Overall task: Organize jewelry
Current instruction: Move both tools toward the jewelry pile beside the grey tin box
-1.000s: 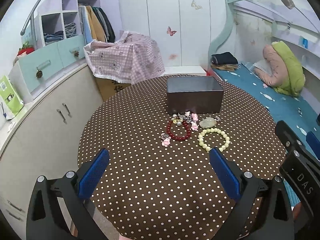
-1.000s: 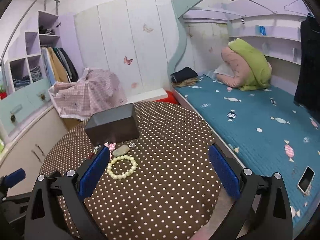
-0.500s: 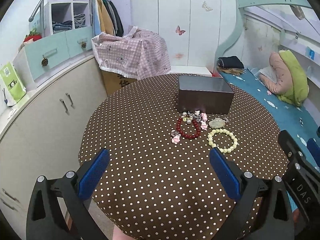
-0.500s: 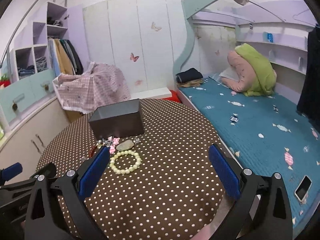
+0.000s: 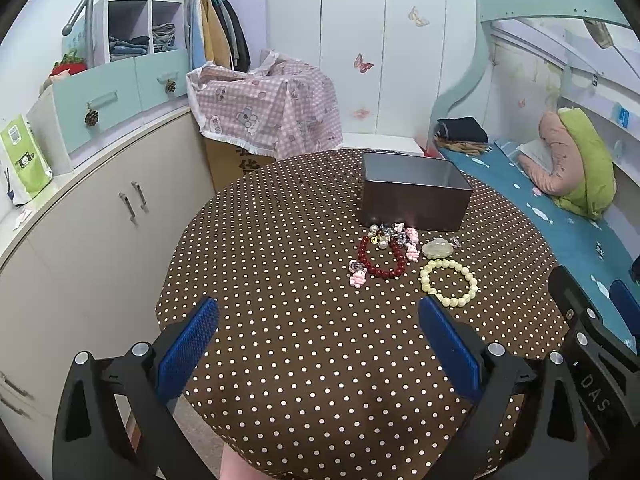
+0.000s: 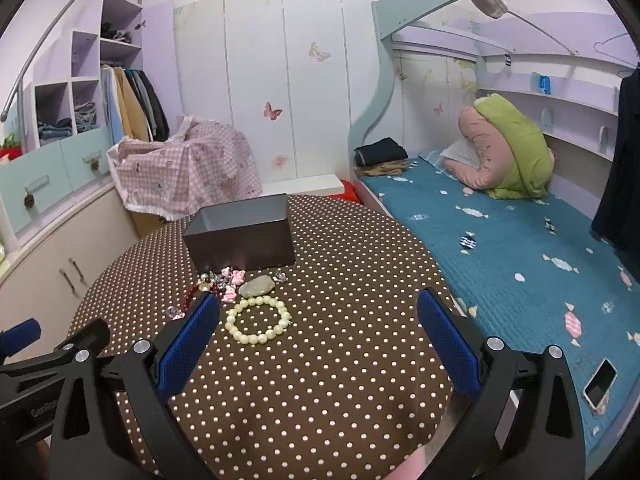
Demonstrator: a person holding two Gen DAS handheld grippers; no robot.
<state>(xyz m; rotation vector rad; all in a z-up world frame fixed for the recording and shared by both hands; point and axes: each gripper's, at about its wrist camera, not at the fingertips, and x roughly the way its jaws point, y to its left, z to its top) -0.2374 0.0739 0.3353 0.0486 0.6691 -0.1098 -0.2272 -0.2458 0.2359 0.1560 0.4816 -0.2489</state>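
Black right tool [image 5: 592, 360] marked "DAS"; left tool [image 5: 318, 344], right tool spread, holding nothing.

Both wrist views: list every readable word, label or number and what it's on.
"DAS" – white letters on the black body of the right gripper, at the left view's right edge.
Chinese characters – on the brown cardboard box under the pink checked cloth; partly covered, not readable.
Pale embossed lettering – on the black body of the left gripper in the right view; too faint.
Green-and-white pouch – QR-style print only, text too small.

Bare tablecloth [image 5: 304, 352] short of bracelets [image 5: 449, 282]
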